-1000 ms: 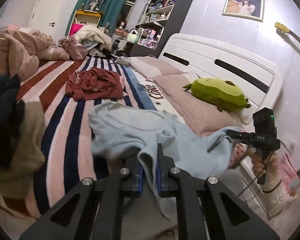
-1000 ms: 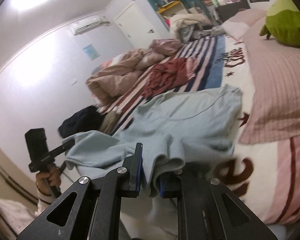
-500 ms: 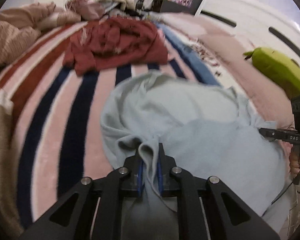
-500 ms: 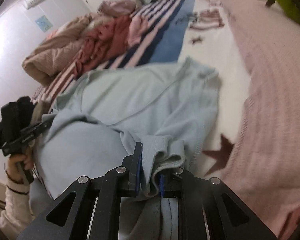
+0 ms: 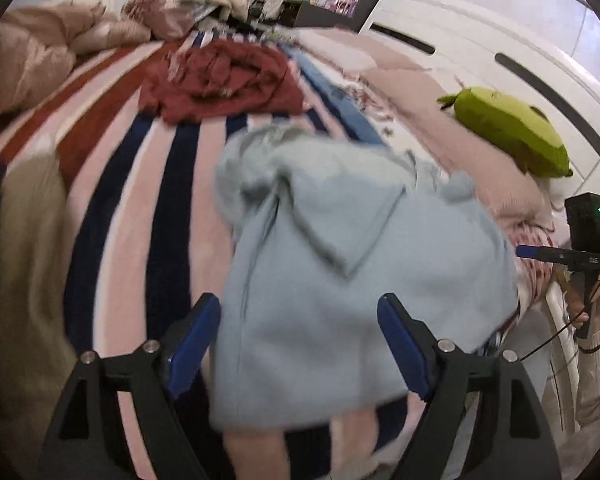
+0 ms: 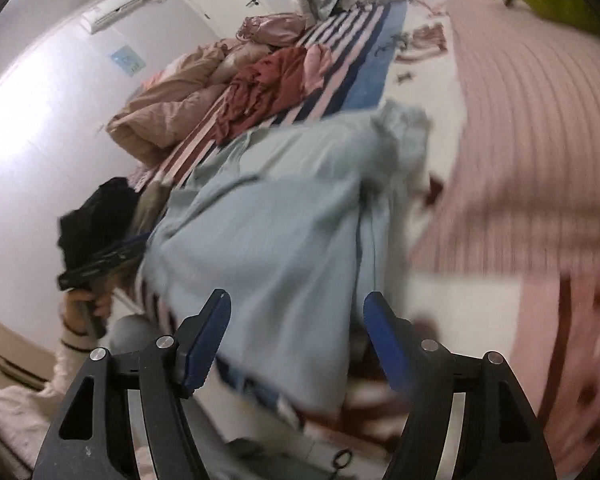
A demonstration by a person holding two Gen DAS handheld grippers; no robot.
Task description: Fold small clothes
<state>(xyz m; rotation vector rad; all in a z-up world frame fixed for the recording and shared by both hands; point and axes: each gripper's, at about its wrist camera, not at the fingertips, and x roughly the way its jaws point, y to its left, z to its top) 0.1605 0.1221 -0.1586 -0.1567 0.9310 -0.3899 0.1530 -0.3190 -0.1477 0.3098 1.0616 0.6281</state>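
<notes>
A light blue sweater [image 5: 340,264] lies on the bed, folded over on itself, its near edge hanging at the bed's side. It also shows in the right wrist view [image 6: 284,232]. My left gripper [image 5: 300,344] is open, its blue pads apart over the sweater's near edge, holding nothing. My right gripper [image 6: 296,340] is open too, above the sweater's other end. The right gripper's body [image 5: 584,240] shows at the right of the left wrist view; the left gripper's body [image 6: 100,260] shows at the left of the right wrist view.
A dark red garment [image 5: 220,80] lies crumpled further up the striped blanket [image 5: 112,184]. A beige garment [image 5: 24,240] lies at the left. A green plush toy [image 5: 508,132] rests on the pink pillow by the white headboard [image 5: 500,52]. Pink quilts [image 6: 172,112] are piled beyond.
Both grippers held the sweater's edge shut and carried it forward over the garment; now both have opened and let it go, and the sweater lies folded.
</notes>
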